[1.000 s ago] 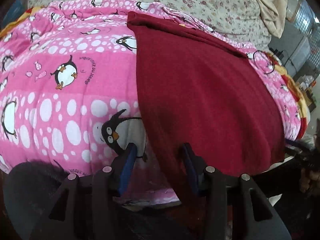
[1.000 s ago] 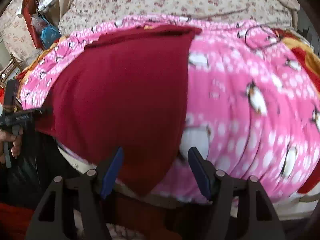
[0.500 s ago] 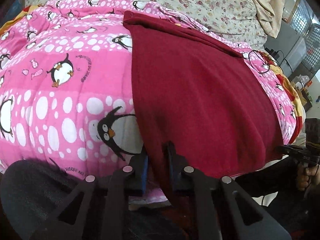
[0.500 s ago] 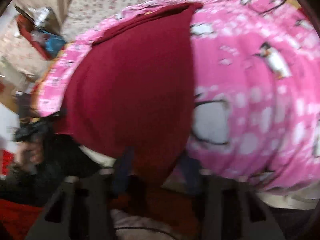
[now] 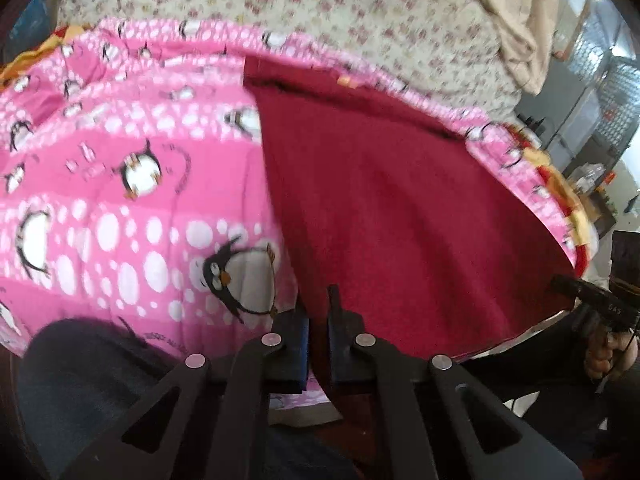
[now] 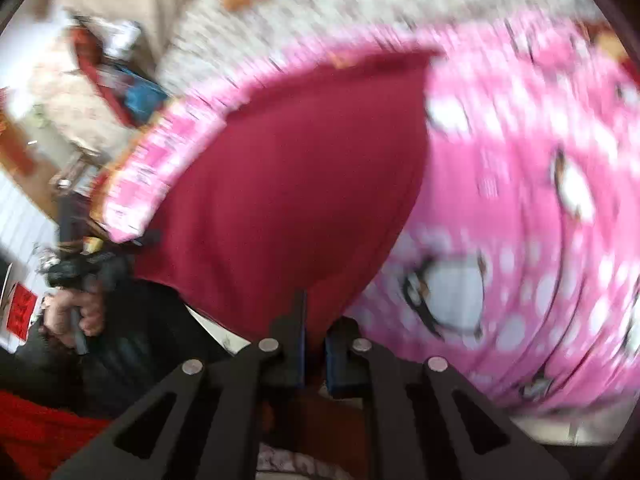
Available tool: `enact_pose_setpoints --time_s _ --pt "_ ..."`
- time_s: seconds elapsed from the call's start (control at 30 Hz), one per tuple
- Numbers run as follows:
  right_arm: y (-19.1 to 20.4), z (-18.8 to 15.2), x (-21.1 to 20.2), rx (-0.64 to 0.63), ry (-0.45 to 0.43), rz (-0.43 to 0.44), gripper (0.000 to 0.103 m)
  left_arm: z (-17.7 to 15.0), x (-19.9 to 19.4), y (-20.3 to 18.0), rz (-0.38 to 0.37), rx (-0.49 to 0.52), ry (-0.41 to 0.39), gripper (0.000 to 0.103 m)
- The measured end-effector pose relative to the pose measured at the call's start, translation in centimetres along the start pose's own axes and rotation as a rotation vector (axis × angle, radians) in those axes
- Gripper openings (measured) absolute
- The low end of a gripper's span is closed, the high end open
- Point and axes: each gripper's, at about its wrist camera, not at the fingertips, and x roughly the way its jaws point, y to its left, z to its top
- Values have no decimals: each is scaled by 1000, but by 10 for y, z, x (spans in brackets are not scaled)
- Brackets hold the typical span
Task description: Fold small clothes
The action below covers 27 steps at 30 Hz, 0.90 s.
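the left hand-held gripper (image 5: 318, 334) is pinched closed on the near left corner of the red cloth (image 5: 400, 208). the right hand-held gripper (image 6: 314, 336) is clamped on the near right corner of the same cloth (image 6: 296, 200). the cloth lies flat on a pink penguin blanket (image 5: 120, 200) spread over the bed (image 5: 360, 20), its near edge at the bed's front. the right view is blurred.

Left gripper (image 5: 318, 334) jaws pinched nearly closed, right gripper (image 6: 314, 336) likewise, both hand-held
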Motion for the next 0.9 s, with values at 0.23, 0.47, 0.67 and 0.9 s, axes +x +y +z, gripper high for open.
enact_pose_setpoints --time_s 0.23,0.47,0.67,0.9 --pt "35 11 -92 -138 -233 56 5 12 -81 -8 -129 38 -117 0" --pt "63 15 -188 -224 -411 134 5 19 -161 -28 -303 89 -271 0" --pt "43 57 -178 -128 -477 114 5 76 -105 -25 -190 -10 -273 0" --pt "-21 141 -78 93 -364 -10 5 149 -7 -7 -37 -63 -162 0"
